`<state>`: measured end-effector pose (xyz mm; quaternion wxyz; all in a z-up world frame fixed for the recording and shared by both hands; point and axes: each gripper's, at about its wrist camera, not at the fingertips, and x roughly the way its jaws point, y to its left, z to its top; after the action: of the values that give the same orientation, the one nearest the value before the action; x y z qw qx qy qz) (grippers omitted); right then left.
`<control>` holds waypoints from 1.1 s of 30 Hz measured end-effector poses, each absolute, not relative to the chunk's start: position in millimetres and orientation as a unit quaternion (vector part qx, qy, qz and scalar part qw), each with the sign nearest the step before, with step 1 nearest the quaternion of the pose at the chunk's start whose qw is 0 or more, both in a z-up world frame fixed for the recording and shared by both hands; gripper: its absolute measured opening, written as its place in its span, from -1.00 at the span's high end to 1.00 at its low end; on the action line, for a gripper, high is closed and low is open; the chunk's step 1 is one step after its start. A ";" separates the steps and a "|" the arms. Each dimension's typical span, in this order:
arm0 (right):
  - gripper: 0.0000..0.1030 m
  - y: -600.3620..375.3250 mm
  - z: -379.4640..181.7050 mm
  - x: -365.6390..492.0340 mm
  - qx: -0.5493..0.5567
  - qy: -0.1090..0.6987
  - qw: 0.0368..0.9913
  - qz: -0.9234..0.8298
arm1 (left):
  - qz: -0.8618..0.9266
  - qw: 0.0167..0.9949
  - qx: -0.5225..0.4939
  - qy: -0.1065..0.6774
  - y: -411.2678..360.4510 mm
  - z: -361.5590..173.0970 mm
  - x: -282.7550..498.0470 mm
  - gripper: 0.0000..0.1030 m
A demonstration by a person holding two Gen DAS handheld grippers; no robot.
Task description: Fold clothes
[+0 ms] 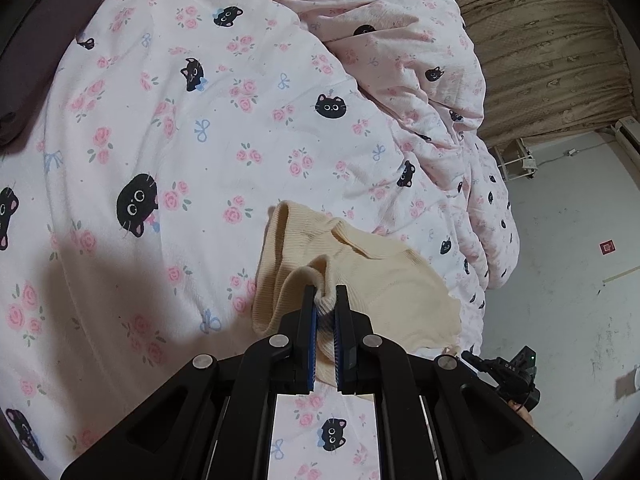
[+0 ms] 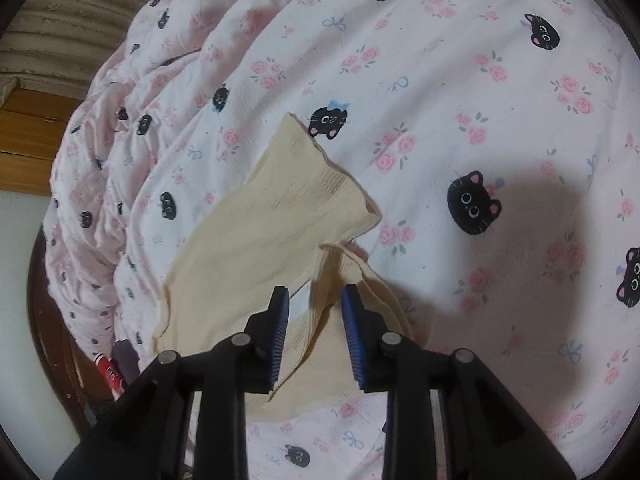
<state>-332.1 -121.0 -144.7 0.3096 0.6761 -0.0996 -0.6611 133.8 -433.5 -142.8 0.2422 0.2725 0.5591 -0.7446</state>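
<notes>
At the bottom of my left wrist view, the left gripper (image 1: 325,294) tilts down toward the bed, its jaws clenched on a bunched ribbed edge of the cream garment (image 1: 372,280). The rest of that cloth spreads up and right from the pinch onto the cat-print bedsheet (image 1: 180,128); its lower part is hidden behind the gripper's frame.

In my right wrist view, the right gripper (image 2: 315,298) points steeply down with its jaws parted. A ribbed fold runs between the blue pads (image 2: 282,320), and I can't see them pressing on it. The garment's long axis runs from lower centre up to a corner at upper centre.

Farther off, the rumpled quilt (image 1: 432,80) piles at the upper right. A dark device (image 1: 516,376) at the lower right is hard to identify.
</notes>
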 end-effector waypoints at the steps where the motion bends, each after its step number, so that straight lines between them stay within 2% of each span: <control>1: 0.43 -123.0 -145.1 -332.9 0.676 -0.098 0.306 -0.663 | -0.745 0.243 0.272 0.559 -433.7 -142.5 134.4 0.89; 6: 0.44 -133.3 -148.1 -336.4 0.677 -0.084 0.286 -0.673 | -0.741 0.241 0.271 0.565 -433.2 -146.7 137.3 0.89; 9: 0.65 -136.9 -153.1 -337.0 0.681 -0.074 0.280 -0.672 | -0.740 0.240 0.270 0.567 -432.2 -148.4 139.1 0.89; 11: 0.91 -136.6 -152.3 -336.7 0.679 -0.070 0.279 -0.675 | -0.740 0.240 0.270 0.568 -431.3 -148.3 141.0 0.89; 33: 0.93 -103.5 -77.6 -322.5 0.630 -0.103 0.328 -0.696 | -0.751 0.236 0.254 0.562 -420.6 -121.1 154.2 0.89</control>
<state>-322.5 -103.5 -77.6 0.3277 0.6305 -0.1032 -0.6960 154.2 -420.6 -121.1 0.2358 0.2540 0.5618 -0.7512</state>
